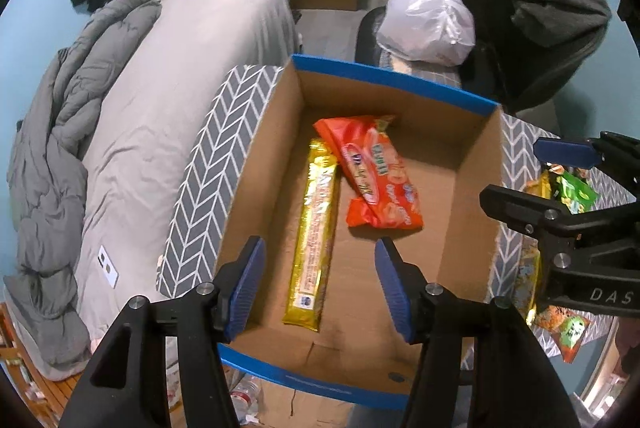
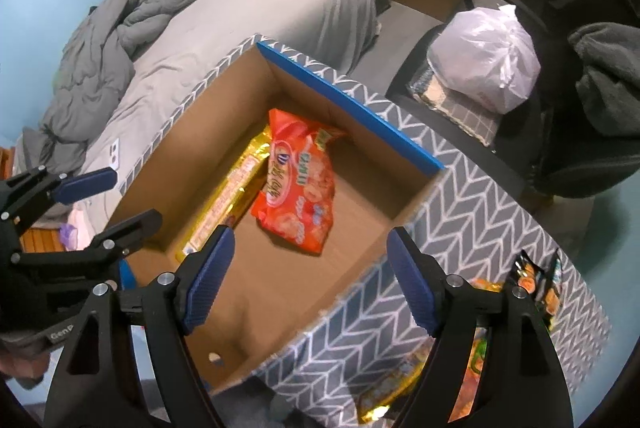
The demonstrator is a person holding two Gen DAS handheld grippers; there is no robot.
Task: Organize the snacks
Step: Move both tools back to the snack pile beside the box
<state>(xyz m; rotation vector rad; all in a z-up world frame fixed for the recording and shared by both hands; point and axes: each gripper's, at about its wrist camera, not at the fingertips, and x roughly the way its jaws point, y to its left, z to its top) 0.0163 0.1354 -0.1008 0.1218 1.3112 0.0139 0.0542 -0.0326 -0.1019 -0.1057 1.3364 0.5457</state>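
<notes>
Both left tongs and right tongs gape about halfway, holding nothing, above the cardboard box. Gold packet lies flat between the left tongs' pads, long axis running straight away from them. Orange packet beyond, slanted, overlapping its far end.

Left gripper: matte black plastic frame, triangular cut-outs in both finger arms, silver round screw heads at the pivots. Finger pads blue, finely ribbed, tapering to rounded tips. Right gripper: same build, same blue ribbed pads. White lettering on the black bodies, cut off at the 3 and 9 o'clock frame edges.
</notes>
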